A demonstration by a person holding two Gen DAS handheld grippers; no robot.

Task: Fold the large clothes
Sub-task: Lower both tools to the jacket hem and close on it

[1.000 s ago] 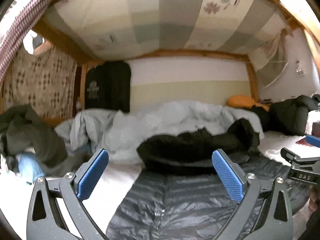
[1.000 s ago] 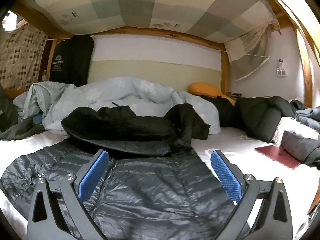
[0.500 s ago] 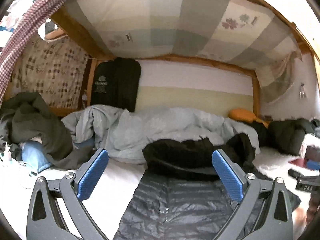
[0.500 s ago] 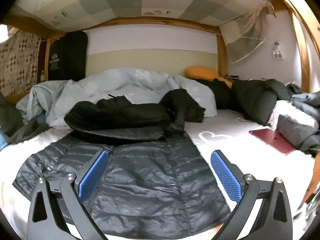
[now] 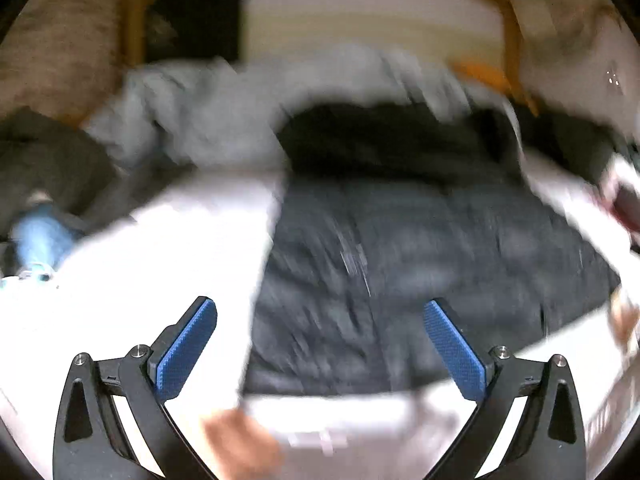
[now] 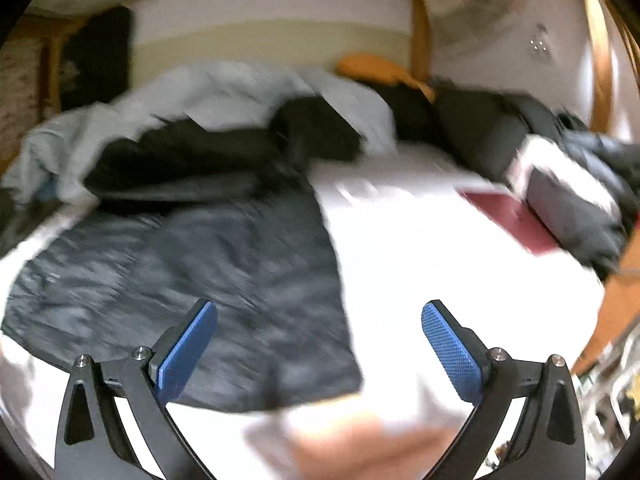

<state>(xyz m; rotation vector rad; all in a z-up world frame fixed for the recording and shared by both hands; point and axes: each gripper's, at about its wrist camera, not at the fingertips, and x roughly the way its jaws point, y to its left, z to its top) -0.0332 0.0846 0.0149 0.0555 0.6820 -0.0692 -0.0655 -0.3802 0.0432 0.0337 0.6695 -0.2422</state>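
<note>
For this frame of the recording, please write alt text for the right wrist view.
A motion-blurred view: a shiny dark grey quilted down jacket lies spread flat on a white bed sheet, with the right gripper open and empty above its near edge. Behind are a black padded coat, a pale blue duvet and a flat maroon book.

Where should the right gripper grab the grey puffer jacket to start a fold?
Probably the near hem corner of the grey puffer jacket, at its right edge, coming in low from the white sheet side. It lies flat, so only edges offer a pinch. The right gripper is open. Blur hides seam detail.
</note>
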